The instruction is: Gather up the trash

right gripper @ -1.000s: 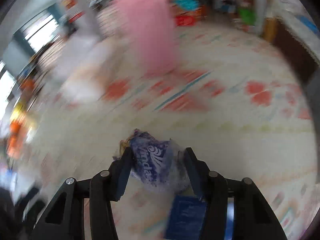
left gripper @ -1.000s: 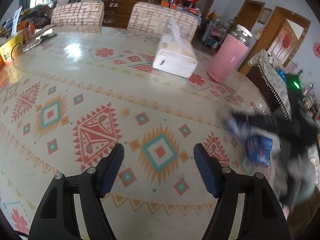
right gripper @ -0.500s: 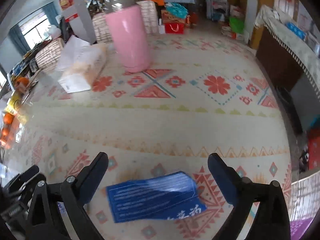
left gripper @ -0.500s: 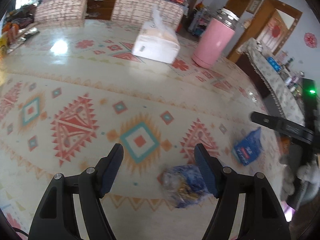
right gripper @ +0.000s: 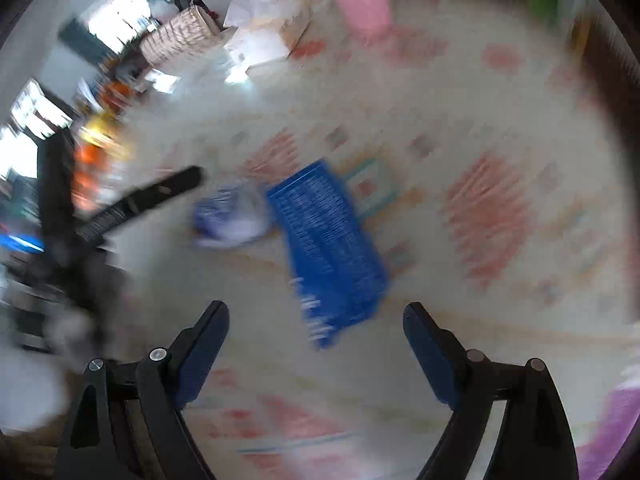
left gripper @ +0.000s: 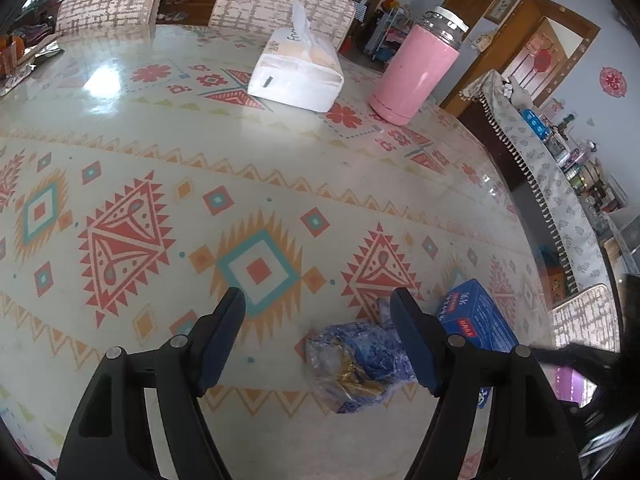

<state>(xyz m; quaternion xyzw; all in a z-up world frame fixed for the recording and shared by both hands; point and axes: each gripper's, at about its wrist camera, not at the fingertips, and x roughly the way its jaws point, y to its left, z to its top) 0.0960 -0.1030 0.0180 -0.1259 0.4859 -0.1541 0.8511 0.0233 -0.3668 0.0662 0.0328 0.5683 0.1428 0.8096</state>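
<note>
I see the bench [left gripper: 168, 168] filling most of both views, covered in a cream cloth with red, orange and teal diamond patterns. Two woven-pattern chairs [left gripper: 280, 0] stand at its far edge; only my left view shows them sharply, the right view being smeared by motion.

On the far part of the bench my left view gives me a white tissue box [left gripper: 296, 76] with a tissue standing up out of its slot, and just beside it a pink thermos [left gripper: 416, 72] standing upright with a steel cap. The right view catches both only as blurred shapes near its top edge.

The blue carton [right gripper: 328, 244] lies flat near the bench's near edge. In my right view I see its whole printed top face; in my left view it is half hidden behind a finger of my left tool [left gripper: 320, 344]. The crumpled blue plastic wrapper [left gripper: 360, 364] lies on the cloth just beside the carton, something gold showing inside it through the film.

My left tool stands apart, nothing clamped, the wrapper lying on the bench between its fingers, close to the right one. My right tool [right gripper: 316, 348] has its jaws wide but closing, empty, with the carton's near end lying below and between them.
</note>
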